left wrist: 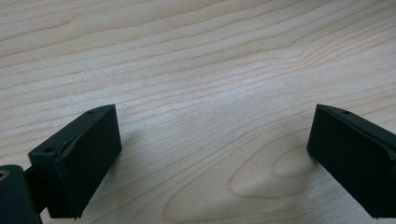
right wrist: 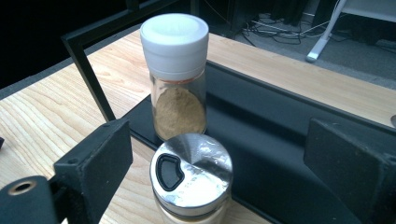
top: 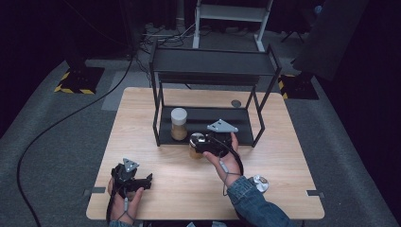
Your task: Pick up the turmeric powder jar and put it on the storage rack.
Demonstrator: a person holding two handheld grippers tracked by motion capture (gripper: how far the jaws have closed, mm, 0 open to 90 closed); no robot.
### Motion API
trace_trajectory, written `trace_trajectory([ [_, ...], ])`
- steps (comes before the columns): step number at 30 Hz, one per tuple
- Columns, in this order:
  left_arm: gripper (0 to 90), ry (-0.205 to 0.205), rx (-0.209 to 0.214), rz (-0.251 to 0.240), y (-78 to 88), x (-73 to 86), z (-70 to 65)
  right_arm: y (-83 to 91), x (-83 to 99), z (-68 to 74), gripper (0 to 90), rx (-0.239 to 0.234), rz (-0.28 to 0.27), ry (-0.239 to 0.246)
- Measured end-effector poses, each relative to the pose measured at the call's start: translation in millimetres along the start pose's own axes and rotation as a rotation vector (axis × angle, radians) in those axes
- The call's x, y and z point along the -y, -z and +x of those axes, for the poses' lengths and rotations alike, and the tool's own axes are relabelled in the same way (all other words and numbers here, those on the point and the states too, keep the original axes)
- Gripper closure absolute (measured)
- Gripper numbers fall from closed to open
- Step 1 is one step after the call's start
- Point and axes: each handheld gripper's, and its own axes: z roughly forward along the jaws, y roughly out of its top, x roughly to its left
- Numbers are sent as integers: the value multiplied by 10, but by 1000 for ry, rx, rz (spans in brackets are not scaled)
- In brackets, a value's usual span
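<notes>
Right tongs point(right wrist: 219, 158) stand wide open, one black jaw on either side of a shaker jar with a shiny metal lid point(right wrist: 191, 179), with clear gaps between the jaws and the jar, so nothing is gripped. From the high view, the right tongs point(top: 198, 144) sit near the middle of the desk, held by a hand in a denim sleeve point(top: 255, 201) that comes in from the near edge. The metal-lidded jar point(top: 195, 142) stands on the desk point(top: 283, 142) just in front of the lower shelf of a black metal rack point(top: 213, 71). Its lid has a dark, curved pouring hole on one side.

Just behind it, a second jar with a white cap point(right wrist: 175, 74) stands upright on the rack's lower shelf, toward the shelf's left end; it holds a tan powder. In the high view this white-capped jar point(top: 178, 124) is just beside the metal-lidded one, farther from the person.

Left tongs point(top: 150, 179) rest near the desk's near left corner, held in the person's other hand point(top: 124, 198). In the left gripper view, the left tongs point(left wrist: 212, 154) are wide open over bare light wood, holding nothing.

A small round metal object point(top: 260, 182) lies on the desk toward the near right corner, beside the denim sleeve. The rack stands at the far middle of the desk.
</notes>
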Motion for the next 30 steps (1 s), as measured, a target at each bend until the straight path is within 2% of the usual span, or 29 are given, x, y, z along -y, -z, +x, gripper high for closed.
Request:
trace_trajectory([
  [10, 28, 0, 0, 0, 0, 0, 0, -169, 87, 57, 93, -6, 20, -1],
  [19, 28, -1, 0, 0, 0, -1, 0, -296, 165, 64, 113, -17, 50, 2],
  [25, 28, 0, 0, 0, 0, 0, -1, -370, 233, 54, 130, -23, 67, -17],
  [30, 28, 0, 0, 0, 0, 0, 0, -428, 294, 45, 153, -31, 80, -15],
])
